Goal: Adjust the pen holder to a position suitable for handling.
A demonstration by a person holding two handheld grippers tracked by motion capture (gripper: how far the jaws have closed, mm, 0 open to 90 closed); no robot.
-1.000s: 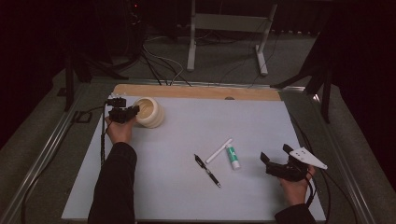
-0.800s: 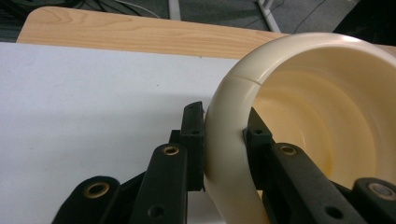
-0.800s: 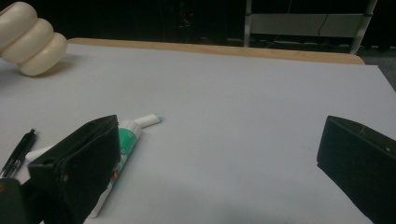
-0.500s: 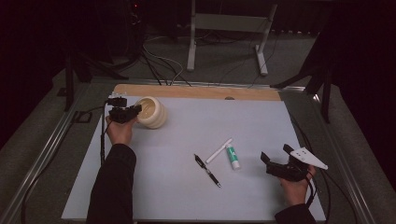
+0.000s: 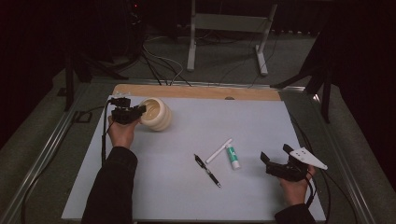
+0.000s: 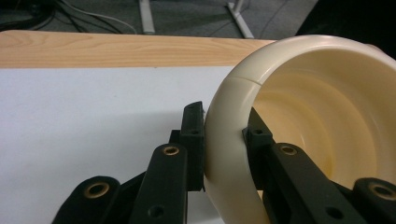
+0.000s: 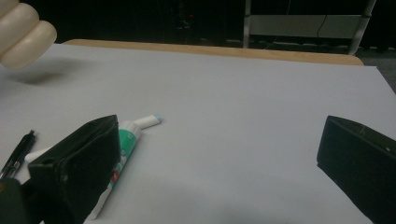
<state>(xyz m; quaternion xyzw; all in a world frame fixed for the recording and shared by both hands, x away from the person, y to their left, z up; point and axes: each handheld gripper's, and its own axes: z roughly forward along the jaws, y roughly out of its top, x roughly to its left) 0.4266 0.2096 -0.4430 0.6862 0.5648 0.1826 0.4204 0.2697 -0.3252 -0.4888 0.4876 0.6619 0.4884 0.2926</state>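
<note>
A cream ribbed cup [image 5: 157,115] hangs tilted above the far left of the white table sheet [image 5: 187,130], its mouth turned toward my left gripper [image 5: 139,111]. That gripper is shut on the cup's rim [image 6: 229,140], one jaw outside and one inside. In the right gripper view the cup [image 7: 23,32] casts a shadow on the sheet below it. My right gripper [image 5: 274,153] hovers open near the front right, nothing between its jaws [image 7: 219,154]. A green-and-white tube [image 5: 232,157] lies just to its left, also seen as the tube [image 7: 126,140] by the left jaw.
A black pen [image 5: 207,170] and a white stick [image 5: 218,150] lie mid-table beside the tube. A wooden strip [image 5: 196,92] runs along the far edge. Metal rails border the table; cables and a stand's legs are on the floor behind.
My left gripper has risen a little with the cup, which now sits slightly farther right and more tipped. The right gripper has stayed put.
</note>
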